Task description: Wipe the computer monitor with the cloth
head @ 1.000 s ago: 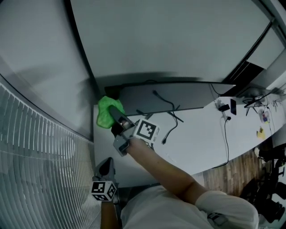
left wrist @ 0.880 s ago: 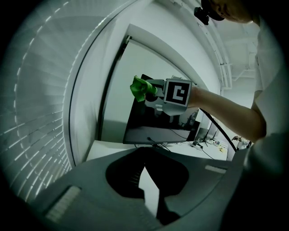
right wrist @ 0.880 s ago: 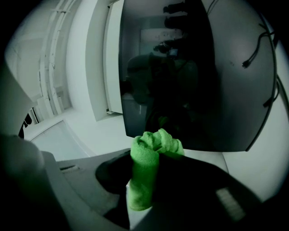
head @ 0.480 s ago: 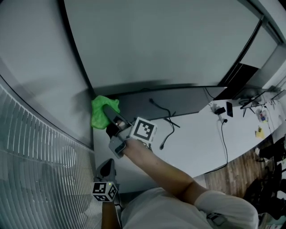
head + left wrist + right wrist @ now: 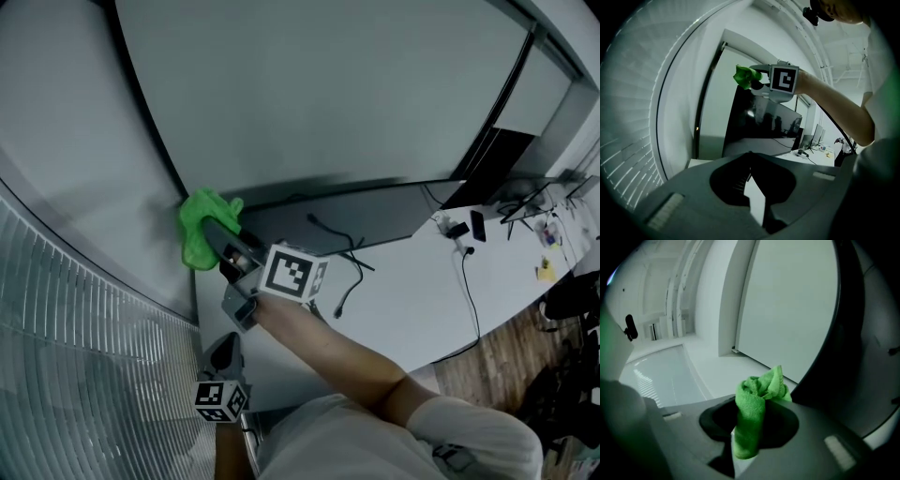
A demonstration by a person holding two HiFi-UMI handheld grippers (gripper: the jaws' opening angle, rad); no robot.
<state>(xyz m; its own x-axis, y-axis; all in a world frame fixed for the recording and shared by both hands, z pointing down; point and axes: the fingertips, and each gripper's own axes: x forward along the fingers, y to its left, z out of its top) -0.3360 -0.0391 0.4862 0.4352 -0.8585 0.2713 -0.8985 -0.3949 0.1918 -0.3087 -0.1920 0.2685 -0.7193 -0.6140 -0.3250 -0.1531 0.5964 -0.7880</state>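
Observation:
My right gripper (image 5: 223, 240) is shut on a bunched green cloth (image 5: 200, 228) and holds it at the left end of the dark monitor (image 5: 356, 214). From the left gripper view, the cloth (image 5: 746, 76) sits against the upper left corner of the monitor's black screen (image 5: 759, 126), with the right gripper (image 5: 758, 83) behind it. In the right gripper view the cloth (image 5: 757, 404) sticks up between the jaws, and the monitor's dark edge (image 5: 867, 333) curves along the right. My left gripper (image 5: 223, 350) hangs low near my body, jaws together and empty (image 5: 750, 157).
The monitor stands on a white desk (image 5: 412, 291) with black cables (image 5: 352, 258) trailing across it. Small devices (image 5: 459, 228) lie at the desk's right end. A ribbed glass partition (image 5: 84, 337) runs along the left. More monitors (image 5: 816, 136) stand further down the desk.
The right gripper has carried the green cloth a little left and up along the monitor's left end. The left gripper has stayed in place.

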